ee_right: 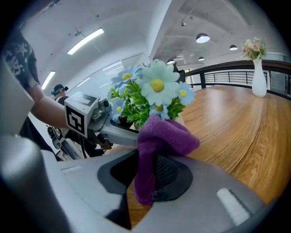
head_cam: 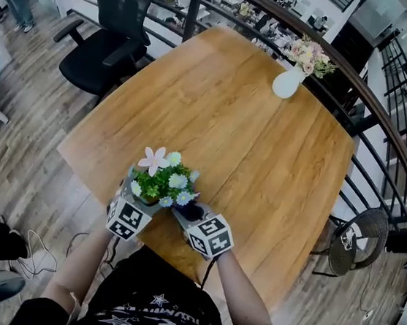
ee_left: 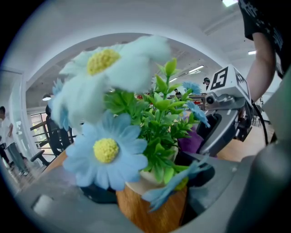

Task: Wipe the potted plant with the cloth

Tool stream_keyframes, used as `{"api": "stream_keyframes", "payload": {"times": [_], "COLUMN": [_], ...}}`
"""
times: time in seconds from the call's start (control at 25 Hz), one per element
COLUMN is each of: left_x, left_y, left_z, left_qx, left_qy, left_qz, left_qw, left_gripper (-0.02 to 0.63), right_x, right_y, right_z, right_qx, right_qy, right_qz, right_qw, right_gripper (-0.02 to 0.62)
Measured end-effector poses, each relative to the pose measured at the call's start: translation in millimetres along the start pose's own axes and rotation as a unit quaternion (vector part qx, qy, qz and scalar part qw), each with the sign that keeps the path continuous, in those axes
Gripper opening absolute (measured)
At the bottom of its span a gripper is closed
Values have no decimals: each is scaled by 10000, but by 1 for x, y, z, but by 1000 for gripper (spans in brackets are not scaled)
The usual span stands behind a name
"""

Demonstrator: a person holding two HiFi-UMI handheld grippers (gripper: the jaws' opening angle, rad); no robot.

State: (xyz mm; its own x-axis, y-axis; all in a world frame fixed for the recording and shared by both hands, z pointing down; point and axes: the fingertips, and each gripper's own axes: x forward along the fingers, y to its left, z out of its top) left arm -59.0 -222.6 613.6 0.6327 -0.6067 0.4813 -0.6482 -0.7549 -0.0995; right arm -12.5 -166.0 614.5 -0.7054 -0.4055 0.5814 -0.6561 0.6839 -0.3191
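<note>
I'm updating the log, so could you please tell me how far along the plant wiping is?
Done: the right gripper is clamped on the cloth, and the left gripper grips the plant. In hand: the cloth is up by the plant; contact is unclear. Left: the wiping itself, since nothing shows how much is cleaned.

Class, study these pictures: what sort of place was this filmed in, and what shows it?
Probably an open-plan office or shared workspace: a black swivel office chair beside a wooden table, a curved metal railing along the table's far side, and strip lights on the ceiling.
</note>
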Motion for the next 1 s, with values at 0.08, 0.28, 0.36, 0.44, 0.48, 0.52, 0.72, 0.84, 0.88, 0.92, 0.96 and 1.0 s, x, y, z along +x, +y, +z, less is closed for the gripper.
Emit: {"api": "stream_keyframes", "payload": {"times": [0.08,0.28,0.36,0.44,0.48,0.52,0.72,0.84,0.88,0.92,0.96,1.0], "left_x": [0,-1,-2,-3,-4,-5,-9,-13,-15,-16,-17,-18], "left_y": [0,-1,-2,-4,-5,-6,-10,-16,-18,-20,-22,-24], "left_z": [-2,-2,-2,-2,-2,-2,-4,-6,-7,-7,-8,-8], "left_qx": [-7,-16,1,52,92,129,334,525,604,686,768,847], "left_qy": [29,60,49,17,-9,-23,-69,-133,-145,-154,-159,-166], "left_qz": [2,1,-35,-116,-169,-223,-550,-899,-1027,-1157,-1288,-1421], "left_qw": [10000,10000,10000,9999,9998,9997,9979,9945,9928,9908,9886,9861], "left_gripper": [423,423,423,423,423,423,423,423,423,423,423,423], "right_x": [1,-5,-10,-18,-23,-28,-56,-70,-73,-75,-77,-80], "right_y": [4,5,4,1,-1,-4,-26,-38,-41,-44,-46,-48], "right_z": [-1,-4,-7,-11,-14,-17,-28,-30,-31,-30,-30,-30], "right_qx": [58,209,236,280,314,357,664,738,739,730,715,701], "right_qy": [-36,-87,-67,-47,-43,-46,-148,-180,-184,-182,-172,-156], "right_qz": [33,49,53,19,-18,-66,-439,-708,-779,-839,-889,-932], "right_qw": [10000,9997,9997,9996,9995,9993,9967,9946,9940,9936,9933,9931], "right_gripper": [89,89,89,89,91,91,91,91,91,91,91,91]}}
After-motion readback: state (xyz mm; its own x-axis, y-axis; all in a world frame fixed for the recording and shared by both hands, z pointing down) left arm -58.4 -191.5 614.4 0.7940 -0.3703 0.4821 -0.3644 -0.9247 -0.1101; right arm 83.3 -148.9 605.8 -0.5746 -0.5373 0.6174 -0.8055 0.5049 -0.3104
